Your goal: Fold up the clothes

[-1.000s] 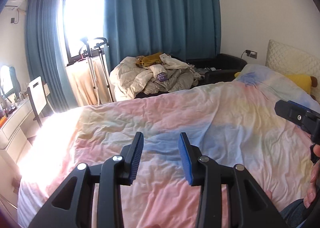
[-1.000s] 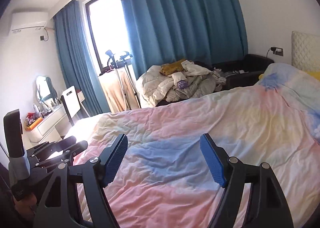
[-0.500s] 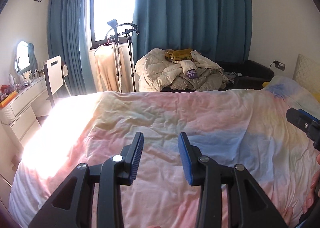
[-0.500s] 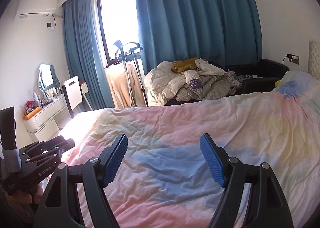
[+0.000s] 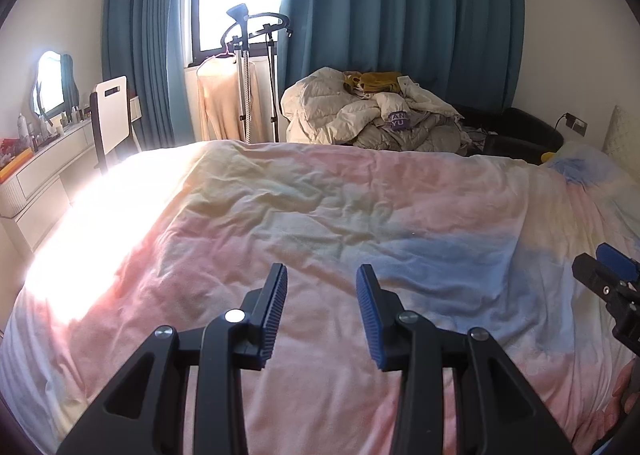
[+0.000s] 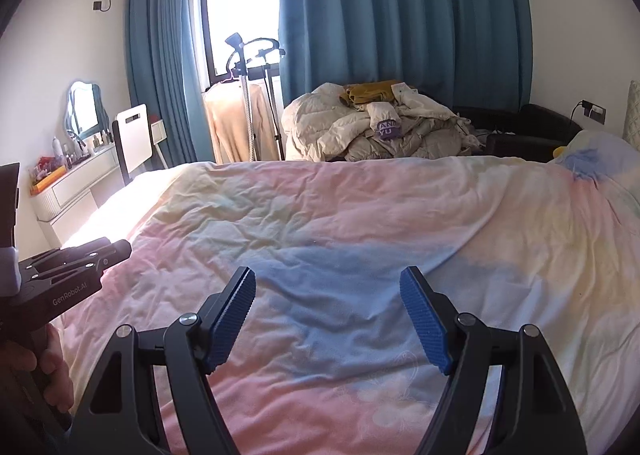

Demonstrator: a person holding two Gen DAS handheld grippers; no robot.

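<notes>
A heap of clothes (image 5: 372, 115), cream and grey jackets with a mustard garment on top, lies on a dark sofa beyond the bed's far edge; it also shows in the right wrist view (image 6: 372, 123). My left gripper (image 5: 322, 311) is open and empty above the pastel bedspread (image 5: 320, 207). My right gripper (image 6: 330, 319) is open wider, also empty, above the same bedspread (image 6: 360, 215). The right gripper's tip shows at the right edge of the left wrist view (image 5: 608, 279). The left gripper's body shows at the left of the right wrist view (image 6: 68, 271).
A garment steamer stand (image 5: 248, 67) with a beige top hung on it stands by the window. A white dressing table (image 5: 44, 159) with a chair (image 5: 110, 111) is at the left. Blue curtains (image 5: 400, 15) cover the far wall. Pillows (image 5: 588, 171) lie at the right.
Both views have swung left and levelled, bringing the window, steamer stand and dressing table more into view. Both grippers stay open and empty.
</notes>
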